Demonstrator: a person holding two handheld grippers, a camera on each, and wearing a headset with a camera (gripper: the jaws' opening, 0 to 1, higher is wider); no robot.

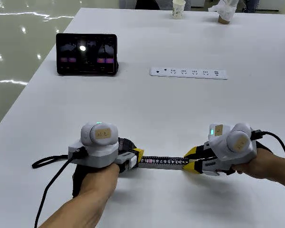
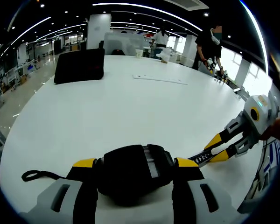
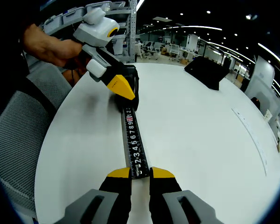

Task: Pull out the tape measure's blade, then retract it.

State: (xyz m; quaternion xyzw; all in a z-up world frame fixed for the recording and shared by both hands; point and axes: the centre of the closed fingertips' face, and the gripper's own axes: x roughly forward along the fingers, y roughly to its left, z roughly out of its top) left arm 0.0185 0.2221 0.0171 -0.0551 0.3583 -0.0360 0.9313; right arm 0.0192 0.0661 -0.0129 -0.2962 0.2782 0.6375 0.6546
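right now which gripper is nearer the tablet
Left. The left gripper, shut on the tape case, has the tablet ahead, slightly to its left. The right gripper, pinching the end of the blade, sits farther right.

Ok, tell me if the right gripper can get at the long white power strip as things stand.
Probably not yet: the right gripper is shut on the black numbered tape-measure blade. The long white power strip lies beyond bare white table, so only that grip hinders.
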